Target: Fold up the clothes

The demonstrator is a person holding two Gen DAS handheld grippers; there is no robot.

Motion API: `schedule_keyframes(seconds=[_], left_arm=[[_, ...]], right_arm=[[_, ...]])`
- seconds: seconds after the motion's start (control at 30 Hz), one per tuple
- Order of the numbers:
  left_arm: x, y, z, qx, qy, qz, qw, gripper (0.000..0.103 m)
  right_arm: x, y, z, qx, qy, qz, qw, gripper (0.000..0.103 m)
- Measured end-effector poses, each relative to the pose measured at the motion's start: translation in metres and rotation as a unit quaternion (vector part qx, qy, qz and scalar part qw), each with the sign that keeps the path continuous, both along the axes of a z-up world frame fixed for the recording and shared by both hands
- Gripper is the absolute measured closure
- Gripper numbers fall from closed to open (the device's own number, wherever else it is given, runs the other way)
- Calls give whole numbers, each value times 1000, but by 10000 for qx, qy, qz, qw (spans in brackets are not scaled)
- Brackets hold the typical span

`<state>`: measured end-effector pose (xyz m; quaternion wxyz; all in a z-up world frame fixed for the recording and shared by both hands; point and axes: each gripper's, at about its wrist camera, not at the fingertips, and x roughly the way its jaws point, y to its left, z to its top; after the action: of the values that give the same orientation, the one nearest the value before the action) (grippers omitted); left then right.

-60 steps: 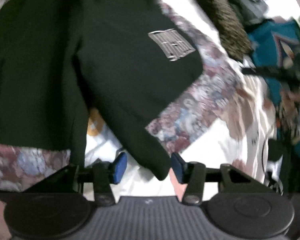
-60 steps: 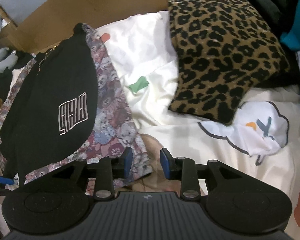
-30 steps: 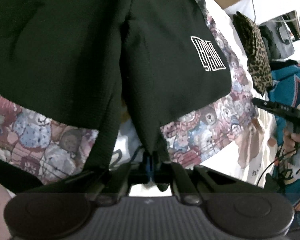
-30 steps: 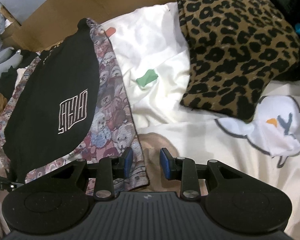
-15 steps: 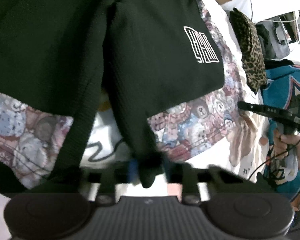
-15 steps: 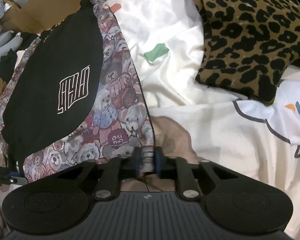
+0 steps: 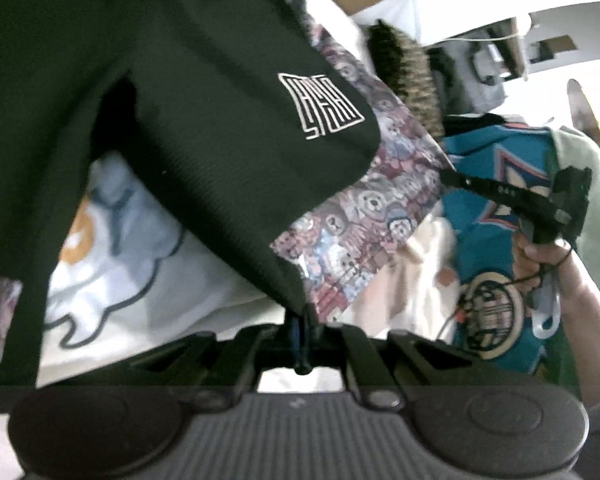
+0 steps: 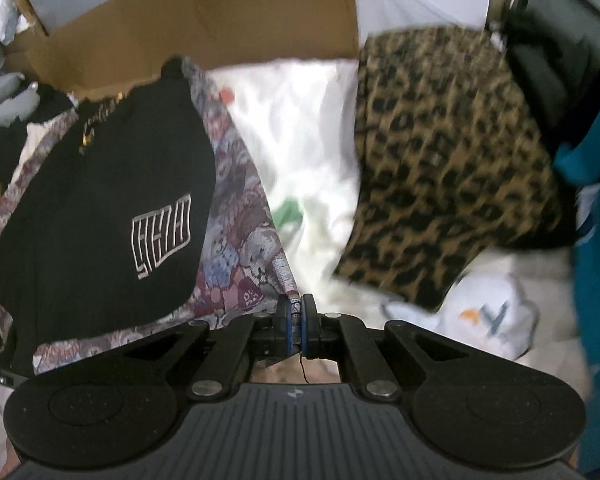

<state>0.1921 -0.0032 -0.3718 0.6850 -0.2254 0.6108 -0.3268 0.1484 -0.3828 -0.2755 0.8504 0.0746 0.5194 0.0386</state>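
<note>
Fingers of both grippers, left gripper (image 7: 300,334) and right gripper (image 8: 295,322), pinch the soft, floppy garment's (image 8: 240,216) six-o'clock hem corners; light cloth, likely to sag.

I see a black garment (image 8: 100,216) with a white maze-like logo, its pointed lower end lifted off the bedding and the upper part spread flat. Under it lies a teddy-bear print garment (image 8: 240,236), one corner raised and its edge pulled taut.
</note>
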Motion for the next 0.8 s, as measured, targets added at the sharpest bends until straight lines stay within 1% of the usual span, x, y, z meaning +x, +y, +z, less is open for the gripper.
schedule_keyframes(seconds=[0.1,0.17,0.27,0.4,0.5,0.57,0.63,0.7,0.77,0.8], left_arm=[[0,-3,-3,-24,11,-31,10000,101],[-1,-6,-12,45,69,-62,9999,101],[-2,-13,-30,223,191,-143,9995,101],[-6,-24,-51,554,285,-397,9973,101],[-8,-26,-59,766,354,-475,9953,101],[-8,-27,-60,874,382,-572,9938,97],[-8,-29,-58,960,382,-672,9924,91],[-8,-30,-52,986,302,-719,9921,88],[-8,-23,-45,987,193,-656,9928,80],[-6,-18,-41,980,148,-597,9933,80]], right_arm=[[0,-4,17,-127,-160,-42,9998,101],[1,-7,11,-151,-78,-70,9998,101],[1,-10,-19,-276,159,-112,9994,101],[0,-10,-61,-338,462,-184,9982,101],[1,-9,-79,-208,728,-200,9969,101],[2,-10,-78,-74,725,-216,9971,99],[2,-12,-69,-42,550,-220,9982,97],[4,-13,-59,8,357,-234,9991,87],[6,-15,-49,87,147,-259,9995,80],[8,-14,-46,130,54,-258,9996,79]])
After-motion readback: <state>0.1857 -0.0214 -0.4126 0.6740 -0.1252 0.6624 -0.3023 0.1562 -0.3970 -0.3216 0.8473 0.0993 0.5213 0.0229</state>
